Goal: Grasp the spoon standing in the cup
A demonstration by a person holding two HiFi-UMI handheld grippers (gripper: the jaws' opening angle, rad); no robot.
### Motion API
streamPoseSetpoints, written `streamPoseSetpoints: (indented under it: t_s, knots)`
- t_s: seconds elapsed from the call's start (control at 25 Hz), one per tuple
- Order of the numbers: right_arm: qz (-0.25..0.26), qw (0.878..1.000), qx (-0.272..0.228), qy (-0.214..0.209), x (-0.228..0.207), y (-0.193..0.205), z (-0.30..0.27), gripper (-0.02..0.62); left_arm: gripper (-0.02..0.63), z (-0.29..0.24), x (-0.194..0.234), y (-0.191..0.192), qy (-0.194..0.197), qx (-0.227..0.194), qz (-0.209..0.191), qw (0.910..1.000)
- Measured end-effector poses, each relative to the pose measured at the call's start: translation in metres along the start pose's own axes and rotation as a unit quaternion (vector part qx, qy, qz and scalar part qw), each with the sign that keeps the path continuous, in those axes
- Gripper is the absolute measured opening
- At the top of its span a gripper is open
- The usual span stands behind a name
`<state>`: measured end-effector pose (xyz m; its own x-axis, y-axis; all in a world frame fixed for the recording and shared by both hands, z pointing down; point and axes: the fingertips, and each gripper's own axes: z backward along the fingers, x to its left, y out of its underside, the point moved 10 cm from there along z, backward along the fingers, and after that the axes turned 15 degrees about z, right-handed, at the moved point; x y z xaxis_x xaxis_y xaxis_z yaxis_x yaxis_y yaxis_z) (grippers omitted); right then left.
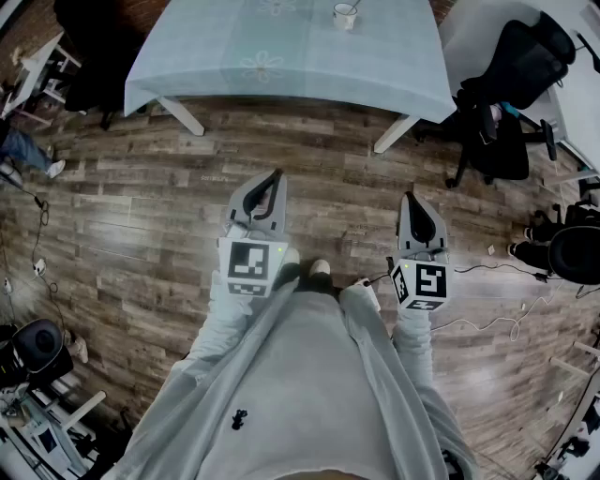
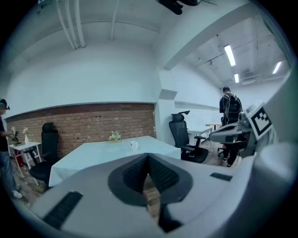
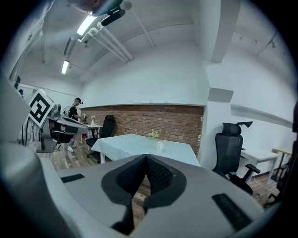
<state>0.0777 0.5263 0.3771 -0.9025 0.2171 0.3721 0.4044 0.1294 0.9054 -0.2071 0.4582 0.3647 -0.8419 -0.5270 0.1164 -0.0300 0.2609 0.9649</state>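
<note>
A white cup (image 1: 345,16) with a spoon standing in it sits near the far edge of a table covered in a light blue cloth (image 1: 281,56). Both grippers hang over the wooden floor, well short of the table. The left gripper (image 1: 277,174) is shut and empty, and so is the right gripper (image 1: 410,197). In the left gripper view, the cup (image 2: 134,144) is small and distant above the shut jaws (image 2: 148,155). The right gripper view has the cup (image 3: 159,146) beyond its shut jaws (image 3: 146,156), the spoon handle (image 3: 163,141) poking out.
Black office chairs (image 1: 511,94) stand right of the table, with cables (image 1: 487,323) on the floor nearby. A person (image 1: 23,150) and a small white table (image 1: 37,66) are at the far left. A small flower bunch (image 3: 153,134) stands on the cloth.
</note>
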Motion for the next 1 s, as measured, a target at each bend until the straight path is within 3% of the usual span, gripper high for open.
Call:
streamPoseSetpoints:
  t_s: [0.76,1.0]
  knots:
    - [-0.008,0.999,-0.030,-0.028,-0.020,0.016,0.012,0.015,0.017,0.003,-0.038,0.006,-0.029,-0.024,0.012,0.9992]
    - [-0.012,0.999,-0.031,-0.034,-0.021,0.019,-0.010,0.015,0.017,-0.017,-0.029,0.001,-0.031,-0.030,0.008,0.9991]
